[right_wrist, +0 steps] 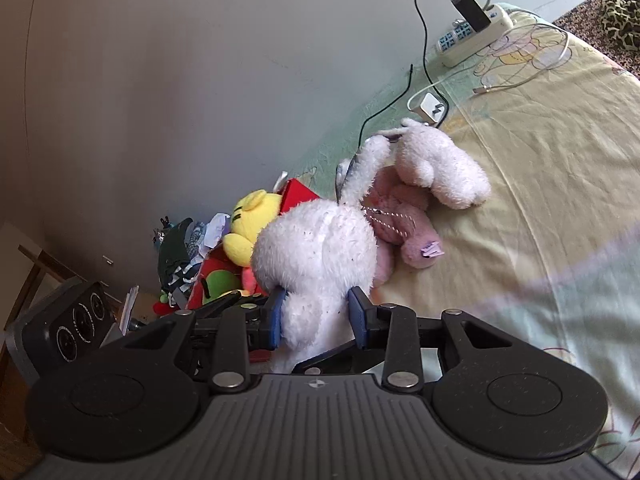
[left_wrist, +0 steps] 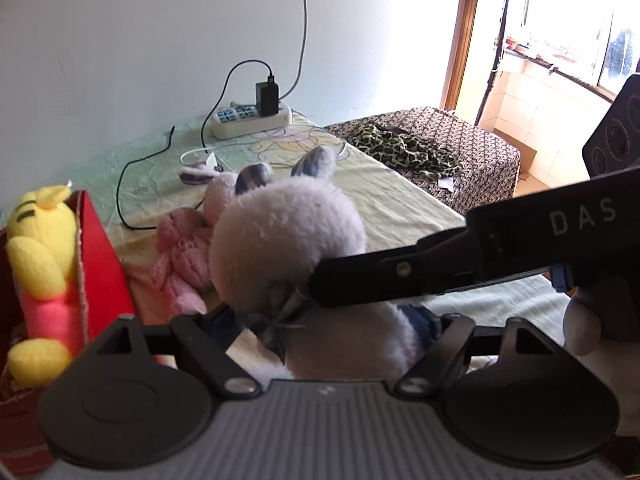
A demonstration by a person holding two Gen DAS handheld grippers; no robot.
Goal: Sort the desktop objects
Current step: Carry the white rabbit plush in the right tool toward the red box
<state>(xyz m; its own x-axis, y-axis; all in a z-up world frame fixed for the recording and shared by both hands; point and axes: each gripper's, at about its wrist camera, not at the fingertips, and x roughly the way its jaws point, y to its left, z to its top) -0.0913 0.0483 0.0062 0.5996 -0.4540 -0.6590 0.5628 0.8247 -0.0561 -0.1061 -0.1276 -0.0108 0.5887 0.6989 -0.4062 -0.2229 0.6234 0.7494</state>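
Note:
A white plush rabbit [left_wrist: 288, 232] with striped ears stands upright just in front of my left gripper [left_wrist: 324, 324]. That gripper is open, its fingers spread on either side of the toy's lower body. My right gripper [left_wrist: 312, 292] reaches in from the right. In the right wrist view the right gripper [right_wrist: 318, 320] is shut on the white plush rabbit [right_wrist: 316, 248], with blue pads [right_wrist: 360, 316] pressing its lower body. A red box [left_wrist: 100, 256] at the left holds a yellow plush [left_wrist: 40, 240]. A pink plush [right_wrist: 400, 216] and a second white rabbit [right_wrist: 440, 168] lie behind on the sheet.
A power strip [left_wrist: 252, 120] with a black adapter and trailing cables sits at the back by the wall, with a white charger [right_wrist: 430, 108] nearer. The yellow-green sheet [right_wrist: 560, 160] extends to the right. A patterned bed with a leopard-print cloth [left_wrist: 404, 148] stands beyond.

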